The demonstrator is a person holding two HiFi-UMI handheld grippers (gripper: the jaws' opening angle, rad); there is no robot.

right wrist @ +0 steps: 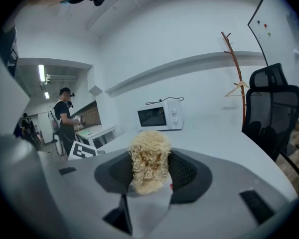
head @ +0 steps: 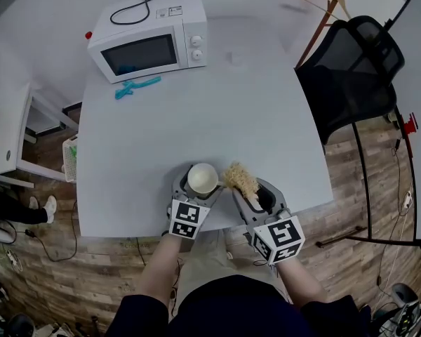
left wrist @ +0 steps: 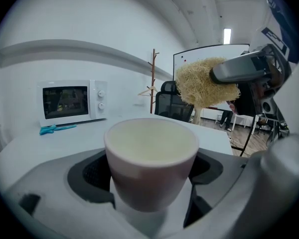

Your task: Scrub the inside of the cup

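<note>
A cream cup (head: pixel 202 178) stands upright between the jaws of my left gripper (head: pixel 196 185), which is shut on it near the table's front edge. In the left gripper view the cup (left wrist: pixel 151 159) fills the middle, its inside pale and bare. My right gripper (head: pixel 244 188) is shut on a straw-coloured fibrous scrubber (head: pixel 239 179), held just right of the cup and apart from it. The scrubber (right wrist: pixel 149 167) sits between the dark pads in the right gripper view. From the left gripper view the scrubber (left wrist: pixel 203 82) hangs above and right of the cup's rim.
A white microwave (head: pixel 150 41) stands at the table's back left, with a teal tool (head: pixel 135 87) lying in front of it. A black office chair (head: pixel 354 65) stands at the table's right side. A white table (head: pixel 196 118) spreads between. A person stands far off in the right gripper view.
</note>
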